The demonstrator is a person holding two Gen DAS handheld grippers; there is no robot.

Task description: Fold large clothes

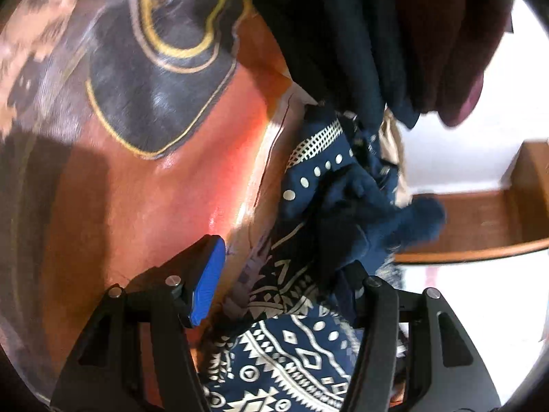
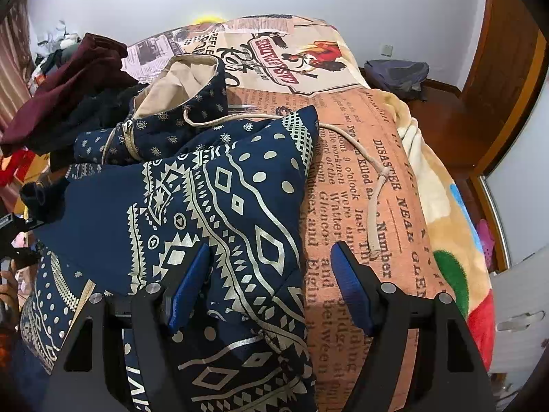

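Observation:
A navy hoodie with a cream geometric print (image 2: 206, 213) lies bunched on the bed, its beige-lined hood (image 2: 185, 79) at the back and a cream drawstring (image 2: 374, 185) trailing right. My right gripper (image 2: 271, 285) is open, low over the hoodie's right edge, with fabric between its blue pads (image 2: 187, 285). In the left wrist view the same hoodie (image 1: 284, 353) fills the space between the fingers of my left gripper (image 1: 288, 274). The left blue pad (image 1: 207, 281) is clear of the cloth. The right finger is hidden under navy fabric.
The bed has a newspaper-print cover (image 2: 357, 178) and a plush blanket (image 2: 442, 226) over its right edge. A maroon garment (image 2: 72, 79) and dark clothes are piled at the back left. A bag (image 2: 398, 75) lies on the wooden floor.

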